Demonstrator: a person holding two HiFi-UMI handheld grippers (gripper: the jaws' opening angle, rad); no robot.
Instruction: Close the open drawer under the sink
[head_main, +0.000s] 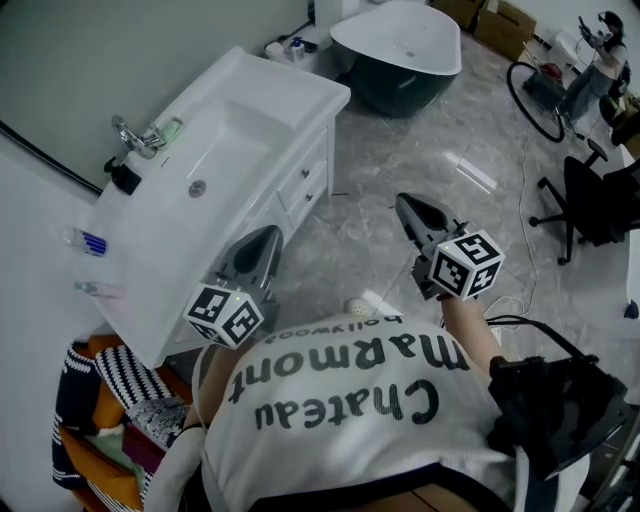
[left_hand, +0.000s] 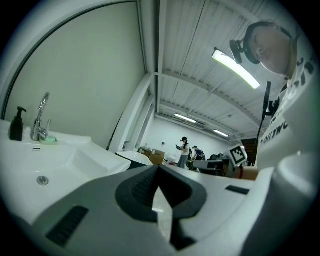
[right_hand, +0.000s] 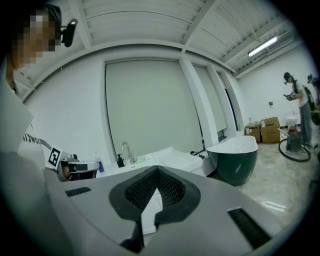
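Floor (head_main: 400, 200) glossy grey — white sink (head_main: 262, 100), bathtub (head_main: 398, 92)

Staged bathroom bay inside an open industrial hall. White vanity sink (head_main: 240, 130) at 10 o'clock, freestanding bathtub (head_main: 400, 50) at 12, on marble-look floor tiles (head_main: 420, 165). Cardboard boxes (head_main: 505, 25) and bicycle (head_main: 545, 88) at 1, office chair (head_main: 592, 205) at 3. Ribbed ceiling (left_hand: 200, 45) carries strip lights (left_hand: 235, 67).

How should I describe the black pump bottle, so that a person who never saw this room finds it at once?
Find the white sink against the wall, left of the green bathtub. At its back edge stands a chrome tap, and the bottle is right beside it. It is the only black thing on the white top.
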